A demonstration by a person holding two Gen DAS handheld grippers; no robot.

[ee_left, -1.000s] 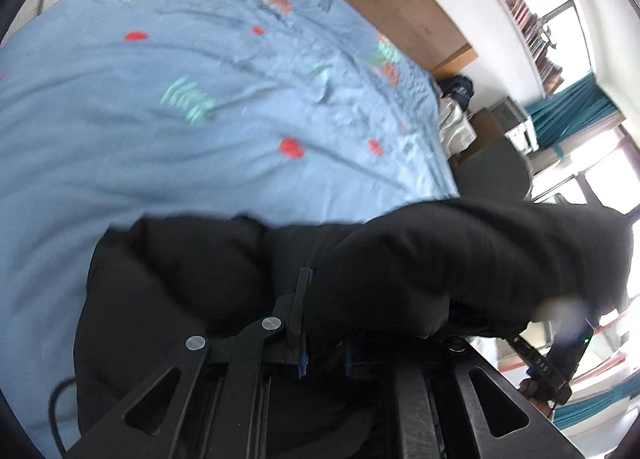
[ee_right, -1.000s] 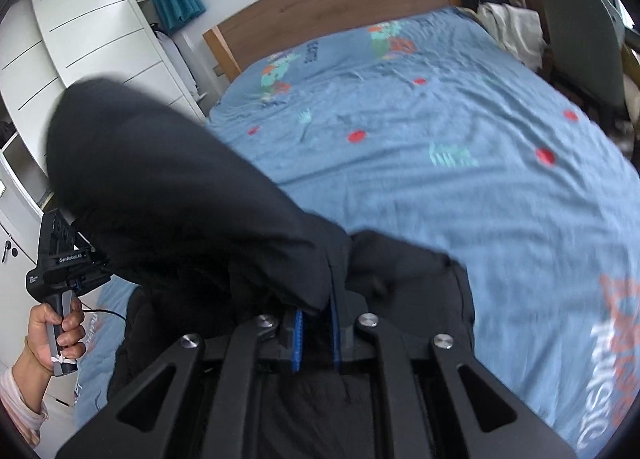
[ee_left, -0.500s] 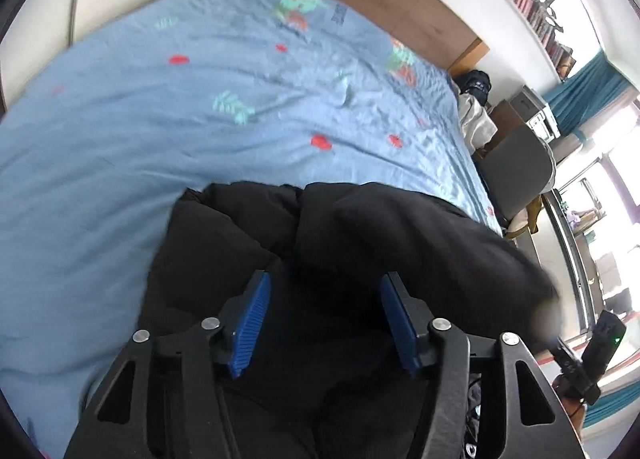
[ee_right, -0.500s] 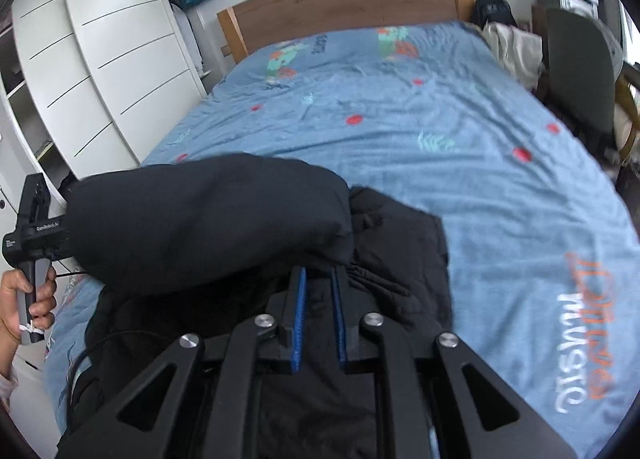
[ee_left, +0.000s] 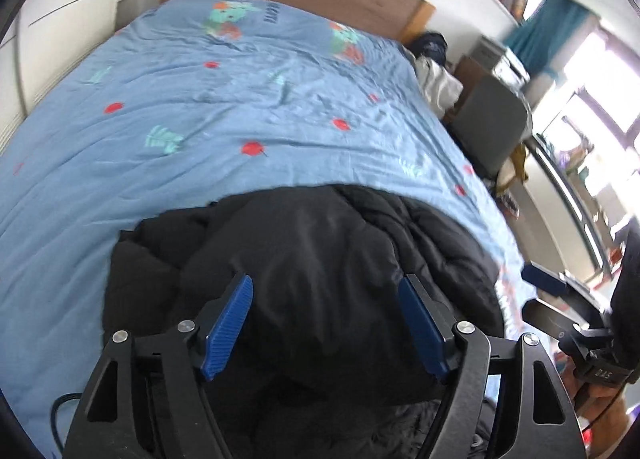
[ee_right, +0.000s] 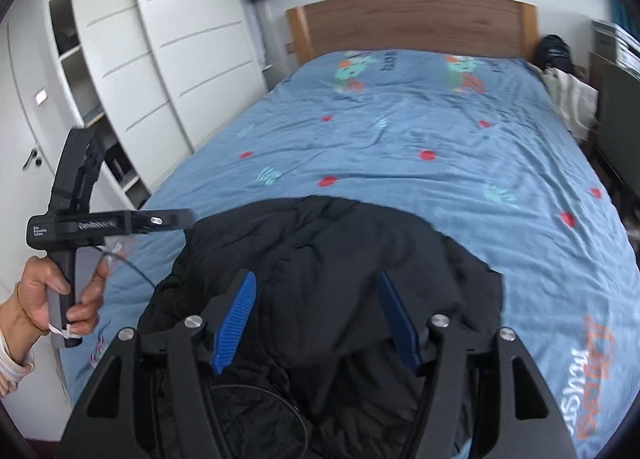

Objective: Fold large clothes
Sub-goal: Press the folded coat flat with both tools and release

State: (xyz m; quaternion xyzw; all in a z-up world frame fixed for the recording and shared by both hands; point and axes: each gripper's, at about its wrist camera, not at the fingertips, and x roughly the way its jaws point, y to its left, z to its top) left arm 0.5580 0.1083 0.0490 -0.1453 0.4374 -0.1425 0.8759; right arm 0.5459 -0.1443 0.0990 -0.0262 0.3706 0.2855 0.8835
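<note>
A black padded jacket (ee_left: 320,267) (ee_right: 332,259) lies bunched and folded over at the near end of the blue bedspread (ee_left: 208,115) (ee_right: 420,131). My left gripper (ee_left: 326,323) hovers just above it, jaws opening, blue pads apart and touching nothing. My right gripper (ee_right: 316,319) also hangs over the jacket, jaws opening, with only loose fabric below the gap. The right wrist view shows the left gripper (ee_right: 176,219) from the side, held by a hand (ee_right: 60,295). The other device shows at the right edge of the left wrist view.
The wooden headboard (ee_right: 412,23) stands at the far end of the bed. White wardrobe doors (ee_right: 168,39) run along the bed's left side. A grey chair (ee_left: 492,123) and piled clothes (ee_left: 436,79) sit by the right side, near bright windows.
Both grippers let go of the jacket's black fabric and opened. The lifted fold dropped onto the jacket. Both hands drew back and rose, showing more of the bed.
</note>
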